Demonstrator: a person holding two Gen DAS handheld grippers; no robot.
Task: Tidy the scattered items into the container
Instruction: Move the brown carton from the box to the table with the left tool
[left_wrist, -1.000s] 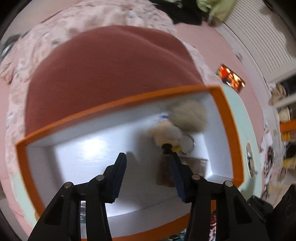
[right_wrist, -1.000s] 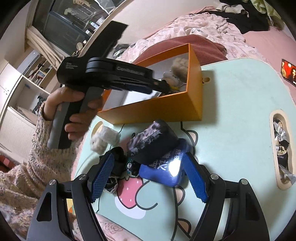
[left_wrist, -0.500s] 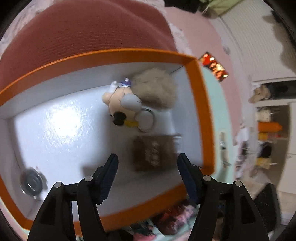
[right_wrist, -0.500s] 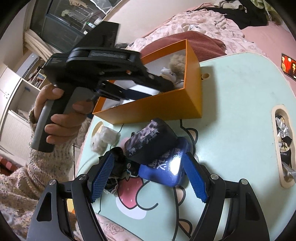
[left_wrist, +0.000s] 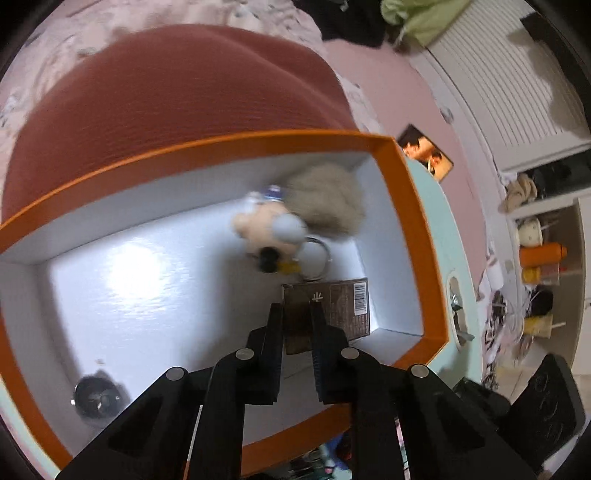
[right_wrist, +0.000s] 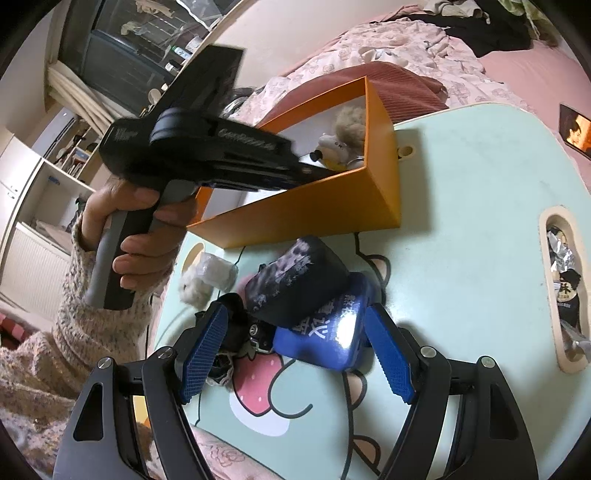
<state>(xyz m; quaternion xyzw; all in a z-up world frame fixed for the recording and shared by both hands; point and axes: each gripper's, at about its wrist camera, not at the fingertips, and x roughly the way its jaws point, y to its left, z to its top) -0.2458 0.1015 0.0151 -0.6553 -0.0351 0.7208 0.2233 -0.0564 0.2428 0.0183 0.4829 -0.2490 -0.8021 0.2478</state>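
- The left gripper (left_wrist: 297, 325), jaws nearly together and holding nothing, hangs over the orange box (left_wrist: 417, 236) above the brown packet (left_wrist: 343, 306).
- The right gripper (right_wrist: 295, 347), jaws apart, straddles the blue pouch (right_wrist: 325, 339) on the table (right_wrist: 480, 221); it should close squarely before lifting.

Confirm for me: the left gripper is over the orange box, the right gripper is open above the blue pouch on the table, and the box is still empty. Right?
Not quite. The orange box is not empty: the left wrist view shows a plush keychain, a furry pompom, a brown packet and a small round tin inside. The left gripper and the right gripper over the blue pouch are as you said.
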